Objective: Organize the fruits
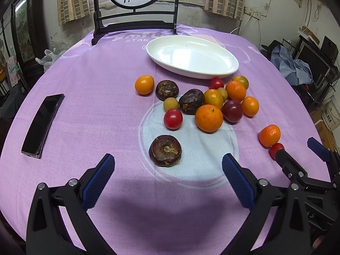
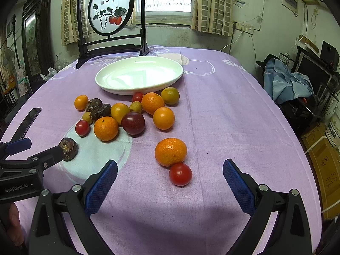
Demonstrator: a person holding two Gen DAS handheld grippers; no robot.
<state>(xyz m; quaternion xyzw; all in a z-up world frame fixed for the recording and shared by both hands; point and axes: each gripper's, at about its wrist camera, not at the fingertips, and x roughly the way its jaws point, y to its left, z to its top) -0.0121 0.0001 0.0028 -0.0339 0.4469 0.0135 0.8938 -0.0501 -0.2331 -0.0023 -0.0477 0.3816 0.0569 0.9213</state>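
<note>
A round table draped in a purple cloth (image 1: pixel 85 97) is filling both wrist views, and the fruit-sorting job is looking barely begun. A white oval dish (image 1: pixel 212 72) is sitting toward the far side of the table with nothing lying in it, so it is likely waiting to receive the fruit, though that is a judgement. A black phone (image 1: pixel 42 125) is lying well apart on the left side of the cloth. Just in front of the dish, a loose cluster of fruit (image 1: pixel 209 118) is resting directly on the cloth: oranges, red and dark tomatoes, small yellowish fruits and dark brown wrinkled ones, many touching each other. Nearer the person, a stray orange (image 2: pixel 170 152) is sitting with a red cherry tomato (image 2: pixel 180 174) touching its near side, and a lone dark brown fruit (image 1: pixel 165 153) is lying by itself on a pale blue circle printed on the cloth. The left gripper (image 1: pixel 167 170) is hovering with its blue fingers spread wide, the brown fruit lying just ahead of the gap and not gripped. The right gripper (image 2: pixel 170 175) is likewise spread wide and holding nothing, with the cherry tomato lying between its fingers. Every piece of fruit is remaining to be moved.
</note>
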